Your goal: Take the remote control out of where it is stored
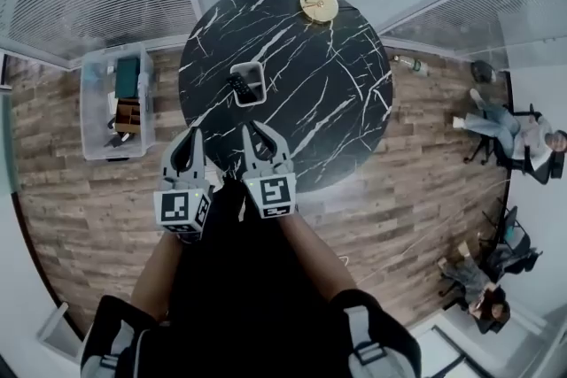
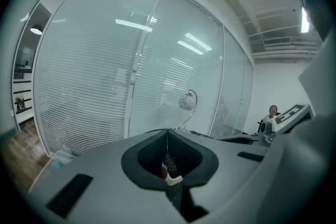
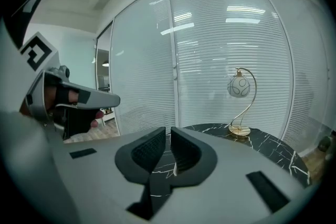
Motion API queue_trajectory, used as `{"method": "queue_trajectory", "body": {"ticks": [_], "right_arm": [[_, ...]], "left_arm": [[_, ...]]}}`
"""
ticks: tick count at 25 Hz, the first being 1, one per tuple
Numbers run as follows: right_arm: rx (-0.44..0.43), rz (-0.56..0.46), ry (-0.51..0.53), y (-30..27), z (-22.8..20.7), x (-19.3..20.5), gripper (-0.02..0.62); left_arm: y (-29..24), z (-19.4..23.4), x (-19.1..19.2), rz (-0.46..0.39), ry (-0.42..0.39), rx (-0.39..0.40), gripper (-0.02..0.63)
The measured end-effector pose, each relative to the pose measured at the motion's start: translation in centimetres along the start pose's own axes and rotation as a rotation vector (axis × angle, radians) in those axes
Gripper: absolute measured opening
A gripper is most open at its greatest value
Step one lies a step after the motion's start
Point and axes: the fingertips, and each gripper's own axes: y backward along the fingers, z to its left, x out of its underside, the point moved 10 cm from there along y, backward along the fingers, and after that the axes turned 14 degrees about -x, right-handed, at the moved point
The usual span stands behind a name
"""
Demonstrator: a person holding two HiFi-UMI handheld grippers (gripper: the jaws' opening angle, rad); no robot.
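You are holding the right gripper (image 3: 168, 131) with its jaws closed together and nothing between them, pointing over the black marble table (image 3: 265, 146). A globe lamp (image 3: 239, 86) is standing on that table at right, before slatted blinds (image 3: 210, 50). Your left gripper (image 3: 107, 98) is showing at far left.

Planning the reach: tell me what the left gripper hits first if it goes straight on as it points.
Probably the remote control standing in its white holder on the marble table: both sit dead ahead of the left gripper. Depth is unclear.
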Motion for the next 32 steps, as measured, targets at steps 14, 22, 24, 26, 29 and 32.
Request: {"method": "queue_trajectory", "body": {"ticks": [14,22,24,26,29,32], "right_arm": [[0.031,0.216,-0.007,-10.6,-6.4,5.4,0.143],[0.033,0.326,0.109,-14.7,-7.1,7.6,0.187],[0.038,0.352,0.124,-15.7,-7.2,8.0,0.187],[0.048,0.382,0.135,-16.4,-7.2,8.4,0.187],[0.069,0.394,0.156,-17.0,-7.2,8.7,0.187],[0.080,0.397,0.175,-16.8,-7.3,8.8,0.187]], "left_arm": [[-8.1,1.0,2.4,0.088,0.038,-0.022,0.008],[-10.8,1.3,4.2,0.136,0.051,-0.034,0.008],[-11.1,1.6,4.5,0.141,0.058,-0.043,0.008],[-11.2,2.0,4.6,0.147,0.064,-0.051,0.008],[-11.3,2.4,4.9,0.153,0.065,-0.059,0.008],[-11.3,2.5,5.2,0.161,0.072,-0.067,0.008]]}}
